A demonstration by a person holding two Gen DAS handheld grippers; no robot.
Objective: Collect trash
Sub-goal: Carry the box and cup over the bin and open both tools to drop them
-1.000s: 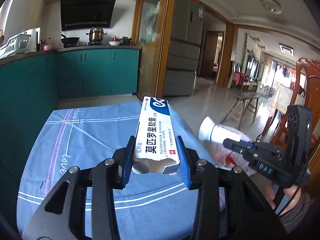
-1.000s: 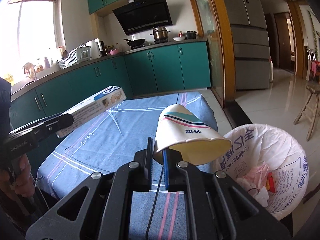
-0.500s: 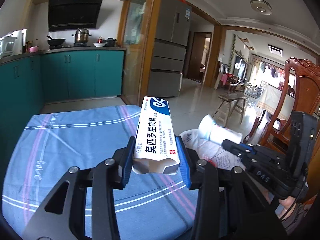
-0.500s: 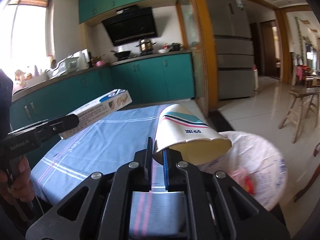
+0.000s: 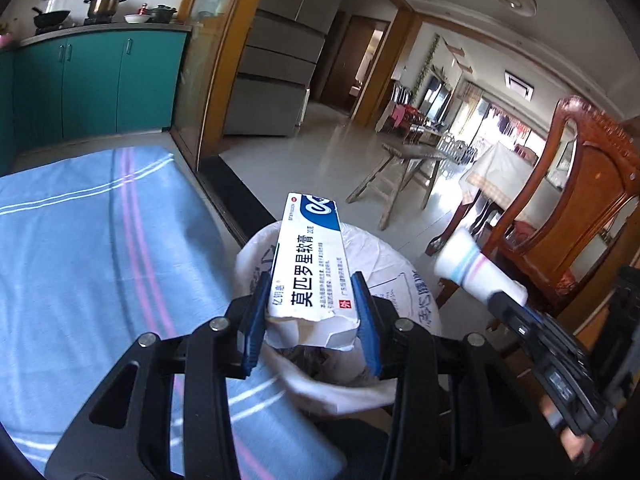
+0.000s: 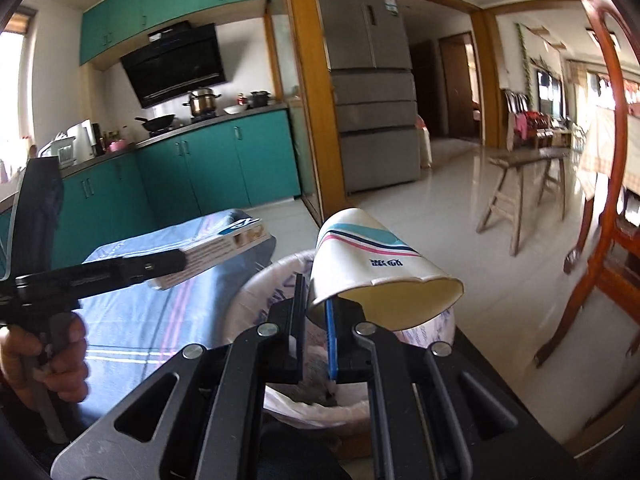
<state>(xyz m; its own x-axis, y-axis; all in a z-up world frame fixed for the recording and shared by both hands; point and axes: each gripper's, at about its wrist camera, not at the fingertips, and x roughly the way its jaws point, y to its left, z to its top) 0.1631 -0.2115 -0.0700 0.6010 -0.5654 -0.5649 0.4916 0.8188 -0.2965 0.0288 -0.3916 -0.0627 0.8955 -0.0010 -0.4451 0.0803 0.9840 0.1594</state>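
A blue striped cloth [image 5: 100, 248] covers the counter in the foreground, with pink and white lines running across it. Behind it stand teal base cabinets [image 6: 224, 168]; a steel pot [image 6: 201, 101] and a black wok [image 6: 160, 121] sit on the stove under a black range hood [image 6: 176, 66]. A grey refrigerator [image 6: 372, 80] fills the doorway side. A wooden stool [image 5: 404, 172] stands on the pale tiled floor [image 6: 440, 208], near a carved wooden chair [image 5: 580, 208].

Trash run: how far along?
Done: bin already holds some trash. In hand: left gripper shut on the box, right gripper shut on the cup, both over the bin. Left: release both. No other trash shows on the blue cloth.
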